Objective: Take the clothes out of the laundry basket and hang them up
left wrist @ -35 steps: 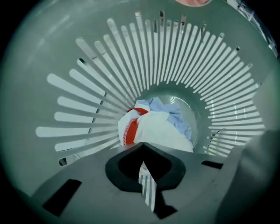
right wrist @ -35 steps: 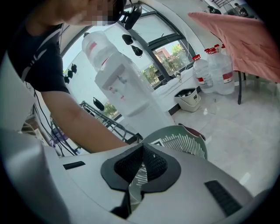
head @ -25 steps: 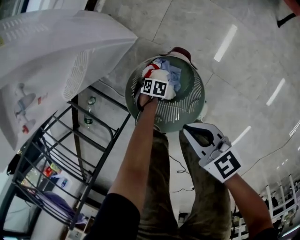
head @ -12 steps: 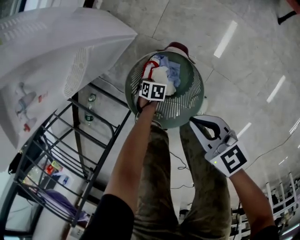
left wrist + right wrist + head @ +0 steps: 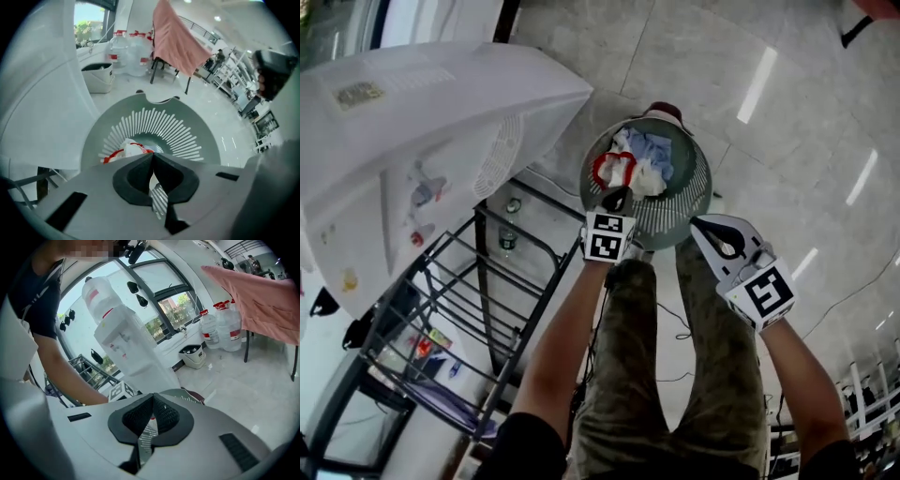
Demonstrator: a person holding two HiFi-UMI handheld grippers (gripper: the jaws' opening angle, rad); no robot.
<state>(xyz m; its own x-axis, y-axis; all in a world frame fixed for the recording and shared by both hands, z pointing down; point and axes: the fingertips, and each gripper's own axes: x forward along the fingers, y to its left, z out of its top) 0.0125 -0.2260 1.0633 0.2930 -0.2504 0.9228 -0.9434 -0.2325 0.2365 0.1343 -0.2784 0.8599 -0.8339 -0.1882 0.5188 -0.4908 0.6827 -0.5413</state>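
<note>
A round grey-green laundry basket (image 5: 699, 178) stands on the floor in front of my legs. It holds a white garment with red trim (image 5: 616, 169) and a light blue garment (image 5: 656, 146). My left gripper (image 5: 617, 199) hangs over the basket's near side with its jaws shut. In the left gripper view the white-and-red garment (image 5: 125, 150) runs right up to the closed tips of the left gripper (image 5: 152, 157), pinched there. My right gripper (image 5: 699, 223) hovers just right of the basket, shut and empty. In the right gripper view its jaws (image 5: 152, 398) meet with nothing between them.
A large white printed garment (image 5: 422, 159) hangs over a black metal rack (image 5: 492, 309) at my left. A pink cloth (image 5: 178, 40) is draped on a stand beyond the basket, near water bottles (image 5: 133, 51) and a bin (image 5: 99, 77). A water dispenser (image 5: 126, 348) stands near.
My left gripper has come up out of the basket towards me, and the white-and-red garment's trim has risen with it. My right gripper has shifted slightly up and to the right.
</note>
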